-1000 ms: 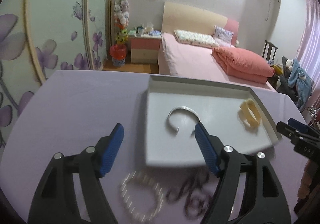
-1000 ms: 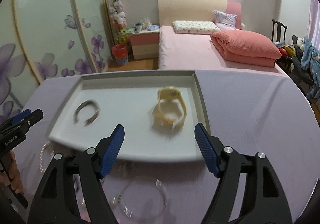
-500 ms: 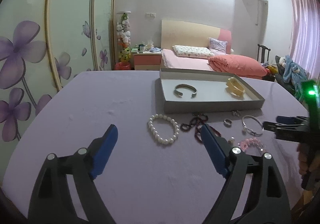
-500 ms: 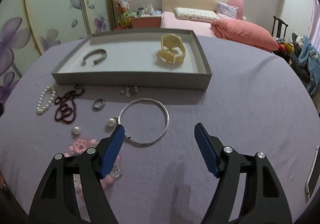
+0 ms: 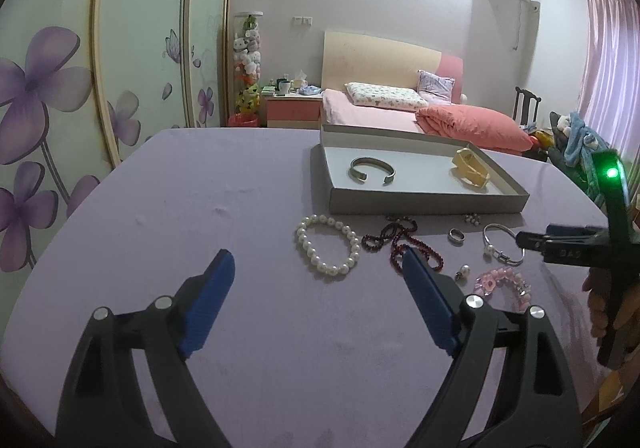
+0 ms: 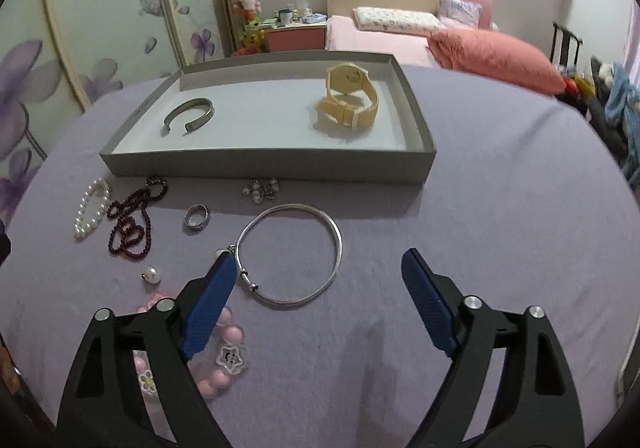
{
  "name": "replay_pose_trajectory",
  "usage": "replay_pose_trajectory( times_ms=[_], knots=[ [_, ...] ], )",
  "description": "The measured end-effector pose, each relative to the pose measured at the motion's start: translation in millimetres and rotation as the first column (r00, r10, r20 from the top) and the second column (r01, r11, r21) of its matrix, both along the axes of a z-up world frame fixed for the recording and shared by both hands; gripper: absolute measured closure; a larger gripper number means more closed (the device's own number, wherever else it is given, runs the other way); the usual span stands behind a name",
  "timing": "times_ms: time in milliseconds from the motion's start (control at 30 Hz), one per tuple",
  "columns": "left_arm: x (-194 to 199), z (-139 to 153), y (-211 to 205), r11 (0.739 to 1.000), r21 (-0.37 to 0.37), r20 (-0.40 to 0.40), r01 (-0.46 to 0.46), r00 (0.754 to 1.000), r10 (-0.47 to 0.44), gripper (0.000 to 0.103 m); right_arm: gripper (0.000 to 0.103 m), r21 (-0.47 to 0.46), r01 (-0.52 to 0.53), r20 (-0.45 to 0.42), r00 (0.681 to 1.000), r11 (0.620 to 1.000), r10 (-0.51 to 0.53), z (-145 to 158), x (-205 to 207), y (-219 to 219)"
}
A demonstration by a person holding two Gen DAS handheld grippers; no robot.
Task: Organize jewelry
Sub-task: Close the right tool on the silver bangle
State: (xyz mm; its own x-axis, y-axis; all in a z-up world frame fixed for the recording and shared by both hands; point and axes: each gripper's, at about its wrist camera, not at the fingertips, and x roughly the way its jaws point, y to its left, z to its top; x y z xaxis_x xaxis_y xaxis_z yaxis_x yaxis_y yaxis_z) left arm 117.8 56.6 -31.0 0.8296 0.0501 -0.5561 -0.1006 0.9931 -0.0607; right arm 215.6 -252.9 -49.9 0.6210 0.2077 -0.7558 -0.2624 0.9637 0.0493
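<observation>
A bedroom with a pink bed and flower-painted wardrobe doors is seen behind a tabletop point(image 6: 500, 207) covered in lilac cloth. At the upper centre of the right wrist view a shallow grey tray point(image 6: 280, 161) is set, in which a metal cuff point(image 6: 189, 115) and a cream watch point(image 6: 350, 101) already lie. Below the tray's front wall the loose pieces are spread: a pearl bracelet point(image 6: 90, 213) and dark red beads point(image 6: 130, 226) at the left, a ring point(image 6: 196, 216), a small cluster of earrings point(image 6: 260, 188), a single pearl point(image 6: 151, 274), and a pink bead bracelet point(image 6: 224, 364) at the lower left. The silver bangle point(image 6: 290, 254) lies at the frame's centre, just ahead of the right claw point(image 6: 316, 288), which is held spread wide and empty. The left claw point(image 5: 316, 286) is likewise spread and empty, with the pearl bracelet point(image 5: 327, 244) just beyond it. The bangle is judged light, stiff and slippery; it would best be pinched across its thin rim, away from the clasp. The beaded strands are judged limp and likely to sag when lifted.
</observation>
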Motion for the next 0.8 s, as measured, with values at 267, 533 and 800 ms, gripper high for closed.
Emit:
replay_pose_trajectory(
  times_ms=[267, 533, 800],
  knots=[
    [4.5, -2.9, -1.4, 1.000, -0.008, -0.015, 0.005, 1.000, -0.005, 0.019, 0.014, -0.035, -0.037, -0.093, 0.995, 0.999, 0.034, -25.1, 10.4, 10.3],
    [10.8, -6.3, -0.5, 1.000, -0.015, -0.033, -0.003, 0.999, 0.002, 0.019, 0.013, -0.041, -0.053, -0.069, 0.996, 0.998, 0.050, -24.9, 24.6, 20.0],
    [18.7, -12.8, -2.4, 1.000, -0.006, -0.069, -0.007, 0.998, 0.006, 0.019, 0.033, -0.031, -0.051, -0.037, 0.998, 0.998, 0.049, -20.9, 18.6, 9.0]
  ],
)
